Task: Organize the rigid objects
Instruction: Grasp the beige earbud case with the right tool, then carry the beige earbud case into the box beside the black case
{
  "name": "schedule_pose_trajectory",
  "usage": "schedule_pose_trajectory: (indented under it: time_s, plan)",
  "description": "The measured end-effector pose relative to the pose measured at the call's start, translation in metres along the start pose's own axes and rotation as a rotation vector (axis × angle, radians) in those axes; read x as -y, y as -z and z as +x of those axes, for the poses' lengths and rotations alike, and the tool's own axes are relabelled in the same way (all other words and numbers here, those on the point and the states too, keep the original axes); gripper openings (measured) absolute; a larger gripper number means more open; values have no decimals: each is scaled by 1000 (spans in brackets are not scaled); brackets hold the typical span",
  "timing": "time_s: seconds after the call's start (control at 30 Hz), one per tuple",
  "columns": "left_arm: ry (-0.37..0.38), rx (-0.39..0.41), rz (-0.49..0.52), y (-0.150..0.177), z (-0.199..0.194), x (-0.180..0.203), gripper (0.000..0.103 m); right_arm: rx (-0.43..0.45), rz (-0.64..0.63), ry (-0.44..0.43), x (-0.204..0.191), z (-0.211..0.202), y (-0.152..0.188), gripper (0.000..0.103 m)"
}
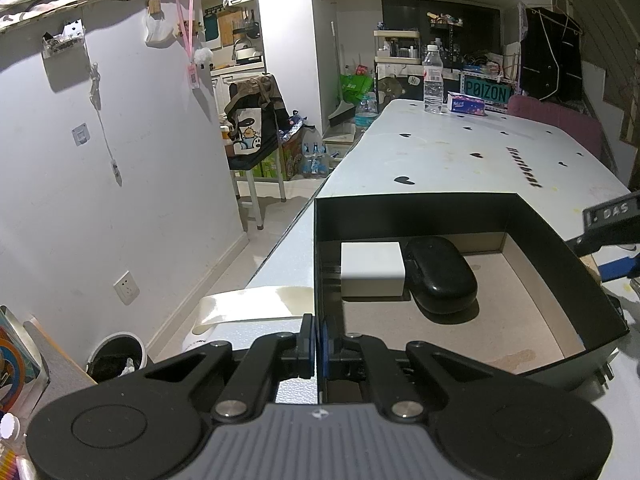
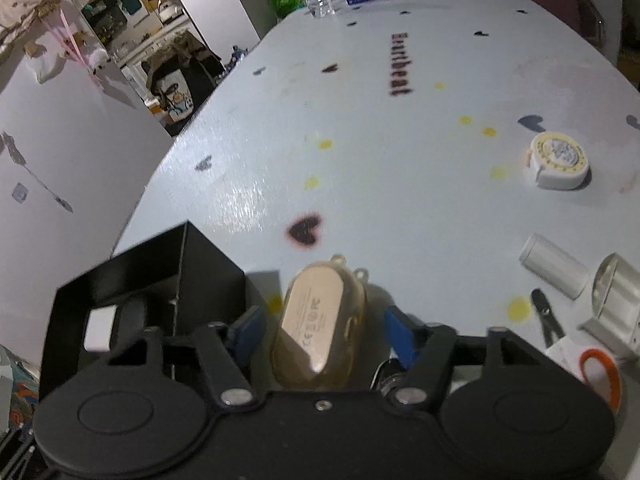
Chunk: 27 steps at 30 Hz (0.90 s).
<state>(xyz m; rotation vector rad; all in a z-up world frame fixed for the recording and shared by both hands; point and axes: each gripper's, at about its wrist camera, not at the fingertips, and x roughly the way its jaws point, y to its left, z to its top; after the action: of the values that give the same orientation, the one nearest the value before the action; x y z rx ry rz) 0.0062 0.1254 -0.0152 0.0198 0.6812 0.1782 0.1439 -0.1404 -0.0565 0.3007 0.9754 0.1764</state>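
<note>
The landmark is the open black cardboard box [image 1: 532, 248] with a pale brown floor, standing at the near corner of the white tabletop [image 1: 460, 148] printed with small black hearts. The left gripper [image 1: 316, 344] is clamped on the box's near-left wall, its blue-padded fingers pinched together with the thin wall between them. Inside the box, against the far-left corner, lies a white rectangular block [image 1: 372, 270], and touching its right side is a black rounded oval case [image 1: 440, 276]; the rest of the box floor is bare.

Just to the right of the box, outside it, the right gripper [image 2: 322, 330] stands around a beige oval earbud case in a clear yellowish cover [image 2: 320, 320] lying on the table. Its blue pads sit on either side of the case with a gap showing at each side, so the jaws are part-way apart and not pressing on it.

Further right of the box lie a short clear plastic cylinder [image 2: 554, 266], a clear acrylic block [image 2: 614, 308], a small black-handled tool [image 2: 546, 316] and an orange ring [image 2: 600, 368]. Beyond these, well apart from the box, sits a round white tape measure with a yellow-rimmed face [image 2: 558, 160]. At the table's far end, a clear water bottle [image 1: 433, 80] stands beside a purple tissue pack [image 1: 467, 103].
</note>
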Motion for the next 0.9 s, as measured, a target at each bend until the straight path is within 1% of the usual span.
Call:
schedule_pose_trajectory:
  time_s: [0.03, 0.1, 0.33, 0.47, 0.57, 0.73, 0.8, 0.9]
  plan:
    - [0, 0, 0, 0, 0, 0, 3, 4, -5, 2, 0, -1, 0, 53]
    - [0, 0, 0, 0, 0, 0, 3, 0, 0, -5, 1, -3, 0, 50]
    - [0, 0, 0, 0, 0, 1, 3, 4, -51, 50, -1, -10, 4, 48]
    - [-1, 1, 1, 0, 1, 0, 3, 3, -47, 57, 0, -13, 5, 48]
    - [-1, 1, 0, 0, 1, 0, 3, 27, -51, 58, -1, -21, 4, 48]
    - [-1, 1, -1, 0, 1, 0, 3, 105, -54, 6, -9, -52, 0, 48]
    - [0, 1, -2, 0, 1, -1, 3, 142, -87, -32, -21, -68, -1, 48]
    - [3, 0, -6, -1, 0, -2, 3, 166, -149, -82, -43, -81, -1, 48]
